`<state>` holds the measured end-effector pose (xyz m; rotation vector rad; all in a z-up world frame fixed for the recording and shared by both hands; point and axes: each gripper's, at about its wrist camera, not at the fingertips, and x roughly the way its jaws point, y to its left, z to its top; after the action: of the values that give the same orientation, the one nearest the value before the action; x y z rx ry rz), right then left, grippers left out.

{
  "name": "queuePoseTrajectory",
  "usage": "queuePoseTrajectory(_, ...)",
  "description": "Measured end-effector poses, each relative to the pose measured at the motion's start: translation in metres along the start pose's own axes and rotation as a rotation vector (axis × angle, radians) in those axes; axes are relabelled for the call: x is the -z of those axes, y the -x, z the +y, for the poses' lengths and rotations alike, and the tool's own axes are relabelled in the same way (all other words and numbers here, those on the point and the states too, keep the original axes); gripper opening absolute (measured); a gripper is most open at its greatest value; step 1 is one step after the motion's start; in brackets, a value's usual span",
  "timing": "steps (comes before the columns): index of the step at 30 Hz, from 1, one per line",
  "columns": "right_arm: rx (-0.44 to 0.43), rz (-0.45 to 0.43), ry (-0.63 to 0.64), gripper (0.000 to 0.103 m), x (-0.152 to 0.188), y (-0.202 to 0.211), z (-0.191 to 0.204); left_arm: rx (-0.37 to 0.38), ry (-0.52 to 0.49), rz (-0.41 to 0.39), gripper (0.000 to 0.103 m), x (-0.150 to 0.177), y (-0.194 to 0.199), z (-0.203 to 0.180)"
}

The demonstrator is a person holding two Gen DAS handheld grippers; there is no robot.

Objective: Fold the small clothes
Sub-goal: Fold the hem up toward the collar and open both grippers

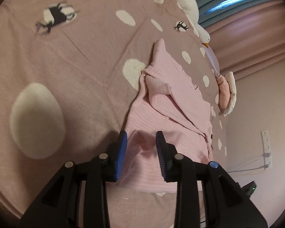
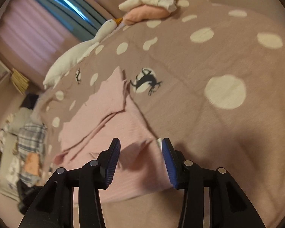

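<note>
We take the pale pink ribbed knit garment [image 1: 172, 95] as our landmark. It lies spread on a mauve bedspread printed with cream spots and black deer [image 1: 76, 60], one sleeve folded across its body, its near edge bunched into a low ridge.

Our left gripper [image 1: 141, 142] hovers over that near edge with its blue-padded jaws partly apart; the fabric ridge rises between the pads, but they do not press on it, so nothing is held.

Our right gripper [image 2: 141, 150] sits over the same garment [image 2: 108, 102] at its near edge, jaws a little wider, with loose pink cloth lying below the gap and no pad clamped on it.

Beyond the garment, along the far side of the bedspread [image 2: 199, 60], lies a white plush goose with an orange beak [image 2: 96, 38]. Next to its beak sits a peach and cream folded pile of cloth [image 2: 148, 9].

Past the garment's left side in the right wrist view, checked fabric lies heaped on the floor [image 2: 30, 138].
</note>
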<state>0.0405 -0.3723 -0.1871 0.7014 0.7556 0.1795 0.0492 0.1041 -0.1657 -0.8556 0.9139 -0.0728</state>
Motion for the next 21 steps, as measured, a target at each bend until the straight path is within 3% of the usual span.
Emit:
queuePoseTrajectory(4,0.052,0.016,0.085,0.046,0.001,0.005,0.005,-0.067,-0.112,-0.016,0.031,0.009,0.008,-0.011)
queuePoseTrajectory(10,0.112,0.074,0.198,0.046,0.007,-0.01,0.014,-0.149,-0.299,-0.016,0.055,0.021,-0.005,-0.032)
queuePoseTrajectory(13,0.138,0.111,0.224,0.046,0.01,-0.024,0.018,-0.162,-0.366,0.004,0.058,0.024,-0.023,-0.042)
queuePoseTrajectory(21,0.19,0.118,0.218,0.046,0.0,-0.049,0.019,-0.246,-0.326,0.026,0.058,0.001,-0.061,-0.036)
